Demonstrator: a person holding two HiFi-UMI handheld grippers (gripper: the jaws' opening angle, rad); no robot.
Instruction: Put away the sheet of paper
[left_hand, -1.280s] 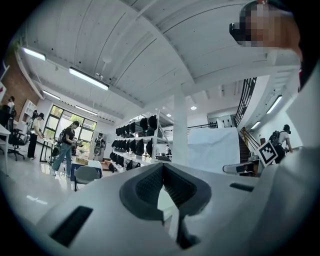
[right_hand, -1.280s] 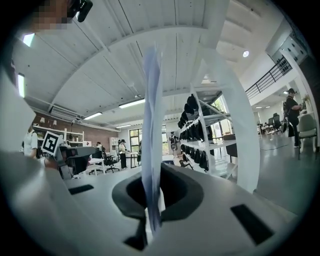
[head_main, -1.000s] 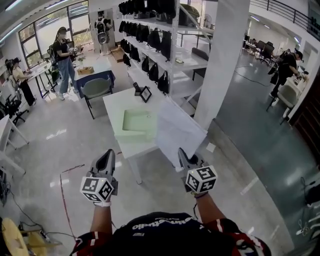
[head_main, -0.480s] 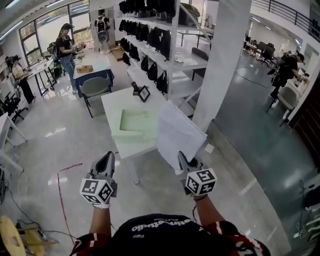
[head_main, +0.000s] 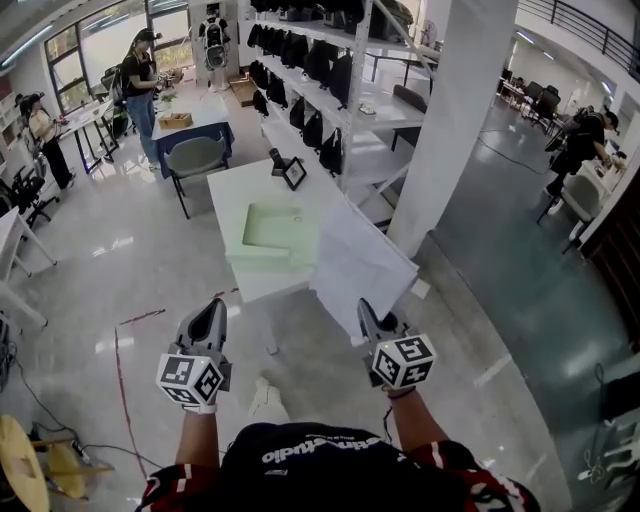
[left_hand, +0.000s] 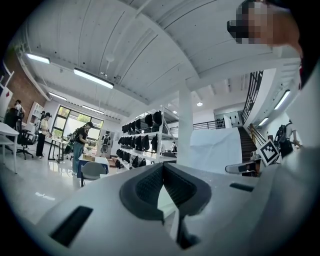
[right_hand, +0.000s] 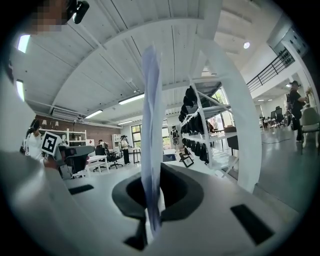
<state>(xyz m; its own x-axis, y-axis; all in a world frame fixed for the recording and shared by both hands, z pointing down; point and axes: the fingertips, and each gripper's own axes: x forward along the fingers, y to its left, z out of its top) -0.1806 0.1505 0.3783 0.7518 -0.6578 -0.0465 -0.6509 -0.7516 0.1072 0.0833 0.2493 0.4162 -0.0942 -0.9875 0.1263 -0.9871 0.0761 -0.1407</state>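
Currently the right hand-held gripper (head_main: 366, 312) has its jaws clamped on the near edge of the sheet of paper (head_main: 360, 265), which stands up in the air, tilted away from the person, over the near right corner of the white desk (head_main: 235, 195). In the right gripper view the sheet runs edge-on straight up from between the pads. The left hand-held gripper (head_main: 210, 312) hangs level at the left, near the desk's near edge, its jaws closed together with nothing between them. On the desk lies a pale green tray (head_main: 280, 232), just left of the sheet, and at the far end stands a small picture frame (head_main: 293, 173). To the right of the desk rises a white pillar (head_main: 450, 110), and beyond the desk stand shelves of black bags (head_main: 310, 60)
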